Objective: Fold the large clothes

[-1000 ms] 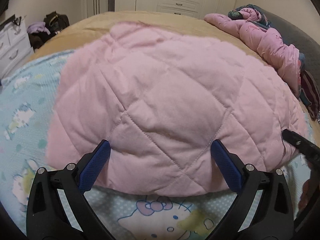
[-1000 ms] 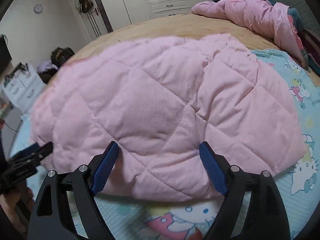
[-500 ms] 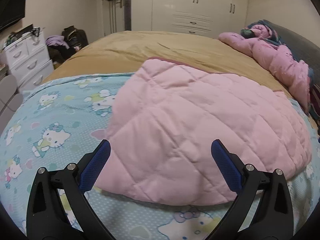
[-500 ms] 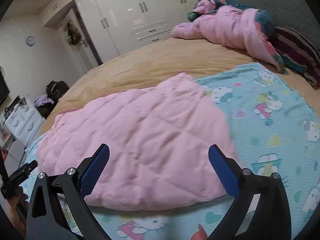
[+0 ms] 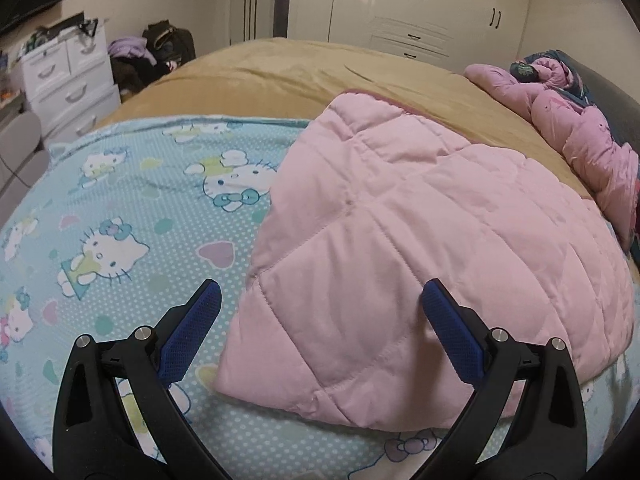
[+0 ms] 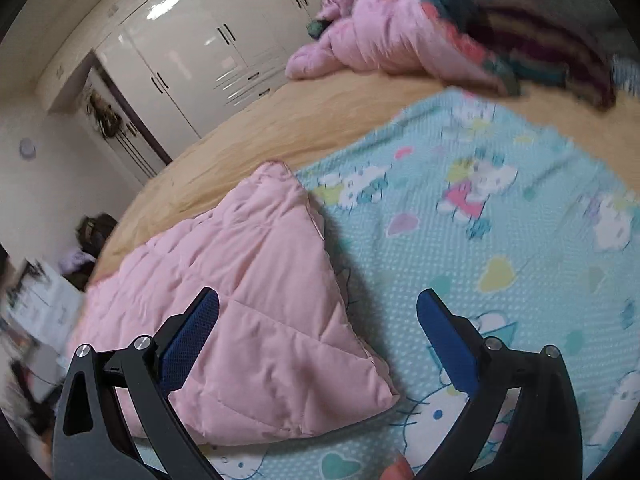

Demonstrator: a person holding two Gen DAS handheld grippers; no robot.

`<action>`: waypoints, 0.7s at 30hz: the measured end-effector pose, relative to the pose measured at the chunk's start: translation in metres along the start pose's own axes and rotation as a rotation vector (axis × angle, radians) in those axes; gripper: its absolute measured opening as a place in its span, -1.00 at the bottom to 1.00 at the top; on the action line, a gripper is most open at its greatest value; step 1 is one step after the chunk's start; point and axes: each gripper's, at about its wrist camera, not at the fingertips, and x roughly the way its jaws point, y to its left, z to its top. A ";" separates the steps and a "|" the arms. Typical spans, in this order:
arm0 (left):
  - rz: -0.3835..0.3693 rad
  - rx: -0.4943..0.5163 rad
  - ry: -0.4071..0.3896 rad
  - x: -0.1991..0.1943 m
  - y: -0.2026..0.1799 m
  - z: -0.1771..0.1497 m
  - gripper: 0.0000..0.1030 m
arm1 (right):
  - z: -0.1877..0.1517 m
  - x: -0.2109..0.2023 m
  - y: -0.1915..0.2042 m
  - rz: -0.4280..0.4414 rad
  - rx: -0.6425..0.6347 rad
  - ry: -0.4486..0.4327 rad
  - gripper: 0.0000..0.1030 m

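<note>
The pink quilted padded garment lies as a compact folded bundle on the light blue cartoon-cat printed sheet, which is spread over the tan bed cover. In the left wrist view the bundle fills the middle and right, with its near left corner between the blue pads; in the right wrist view it lies to the left, with its near right corner just inside the jaws. It seems to be laid on the flat printed sheet because this gives a smooth, roomy place for folding.

The left gripper has its jaws wide open and they hold nothing; the fabric corner is under them, but the pads do not press on it. The right gripper also stands with its jaws fully apart and empty, mostly above the bare sheet. Probably both are open because the garment has been let go of and rests by itself. Each gripper looks at an opposite side edge of the bundle, which could mean that the next fold will be taken from the sides, but this is only a judgement.

Counted: one folded pink garment on the sheet, two grippers, and one crumpled pile of pink and dark clothes at the far side of the bed, well apart from the bundle. How many pieces are in that pile cannot be told. A white drawer unit stands beside the bed, and white wardrobe doors are behind it.
</note>
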 end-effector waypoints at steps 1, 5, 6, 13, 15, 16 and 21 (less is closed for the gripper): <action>-0.018 -0.011 0.008 0.003 0.003 0.001 0.84 | 0.000 0.004 -0.004 0.017 0.014 0.016 0.91; -0.081 -0.075 0.041 0.016 0.017 0.001 0.84 | -0.007 0.028 -0.014 0.063 0.024 0.128 0.91; -0.101 -0.102 0.048 0.019 0.022 0.000 0.84 | -0.011 0.036 -0.014 0.075 0.021 0.168 0.91; -0.344 -0.306 0.154 0.058 0.061 -0.011 0.84 | -0.027 0.068 -0.022 0.148 0.039 0.265 0.92; -0.386 -0.328 0.183 0.067 0.064 -0.013 0.84 | -0.028 0.069 -0.023 0.171 0.042 0.264 0.92; -0.403 -0.331 0.192 0.071 0.065 -0.013 0.84 | -0.027 0.070 -0.025 0.178 0.044 0.262 0.92; -0.459 -0.344 0.198 0.081 0.066 -0.014 0.84 | -0.025 0.074 -0.021 0.220 0.052 0.256 0.92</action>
